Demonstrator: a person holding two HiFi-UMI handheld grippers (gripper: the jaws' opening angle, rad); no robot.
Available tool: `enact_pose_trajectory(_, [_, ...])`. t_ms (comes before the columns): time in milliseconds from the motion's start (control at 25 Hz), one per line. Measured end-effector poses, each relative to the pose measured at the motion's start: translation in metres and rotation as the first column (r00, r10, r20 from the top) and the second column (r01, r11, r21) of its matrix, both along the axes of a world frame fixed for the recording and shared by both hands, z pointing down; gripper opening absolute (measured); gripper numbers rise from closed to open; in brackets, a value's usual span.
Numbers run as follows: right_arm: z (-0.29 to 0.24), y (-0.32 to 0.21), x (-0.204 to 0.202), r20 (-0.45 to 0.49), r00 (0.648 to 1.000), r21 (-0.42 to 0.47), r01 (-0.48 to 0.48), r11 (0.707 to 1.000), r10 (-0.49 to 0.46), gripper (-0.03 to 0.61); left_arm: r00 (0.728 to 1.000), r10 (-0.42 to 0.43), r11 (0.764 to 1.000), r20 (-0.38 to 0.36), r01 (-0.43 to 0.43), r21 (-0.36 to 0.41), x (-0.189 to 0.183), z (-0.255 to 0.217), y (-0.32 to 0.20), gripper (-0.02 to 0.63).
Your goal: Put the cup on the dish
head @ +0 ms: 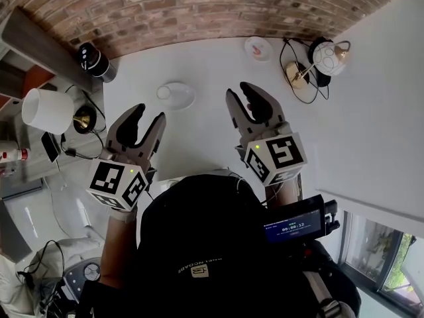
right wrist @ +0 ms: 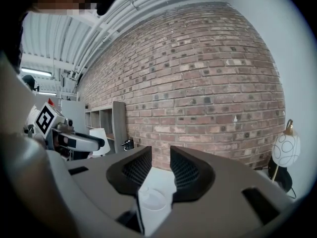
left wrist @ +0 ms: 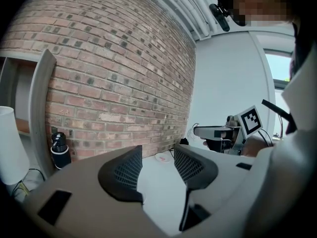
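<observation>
A white cup (head: 176, 95) stands upright on the white table (head: 205, 65), ahead of and between my two grippers. The small white dish (head: 258, 48) with a pink mark lies farther back near the brick wall, apart from the cup. My left gripper (head: 143, 126) hovers short of the cup, open and empty; the dish (left wrist: 162, 157) shows far off between its fingers. My right gripper (head: 250, 101) is to the right of the cup, its fingers drawn close with nothing between them. In the right gripper view the cup (right wrist: 151, 202) sits low in the narrow gap of the gripper (right wrist: 161, 168).
A globe lamp (head: 324, 59) with a looping cable stands at the back right. A black cylinder (head: 93, 59) stands at the back left corner. A white lampshade (head: 46, 109) and cables sit off the table's left edge. The brick wall (head: 199, 8) borders the far side.
</observation>
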State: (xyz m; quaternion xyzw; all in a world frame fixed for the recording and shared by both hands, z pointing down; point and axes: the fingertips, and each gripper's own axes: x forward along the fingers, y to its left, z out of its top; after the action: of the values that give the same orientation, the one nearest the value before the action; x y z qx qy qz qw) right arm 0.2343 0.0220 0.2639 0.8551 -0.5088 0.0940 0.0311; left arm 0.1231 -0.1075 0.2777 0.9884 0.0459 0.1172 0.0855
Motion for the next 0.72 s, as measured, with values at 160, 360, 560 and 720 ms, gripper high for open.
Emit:
enact_pose_trajectory(160, [0.004, 0.0, 0.0, 0.006, 1.0, -0.006, -0.005, 1.0, 0.006, 0.115, 1.0, 0.006, 1.0, 0.002, -0.006, -0.006, 0.001, 0.001, 0.001, 0.206])
enact_pose_trajectory(360, [0.003, 0.001, 0.002, 0.008, 1.0, -0.005, -0.014, 1.0, 0.014, 0.115, 1.0, -0.028, 1.0, -0.013, 0.028, -0.002, -0.001, -0.002, -0.007, 0.066])
enact_pose_trajectory(560, [0.005, 0.004, 0.005, 0.01, 1.0, -0.009, -0.026, 1.0, 0.026, 0.115, 0.997, -0.071, 0.997, 0.0, 0.071, 0.015, -0.001, 0.001, -0.014, 0.006])
enact_pose_trajectory(720, [0.006, 0.005, 0.008, 0.015, 0.999, -0.013, -0.028, 1.0, 0.028, 0.115, 0.997, -0.074, 0.997, 0.01, 0.074, 0.0, 0.0, 0.005, -0.013, 0.006])
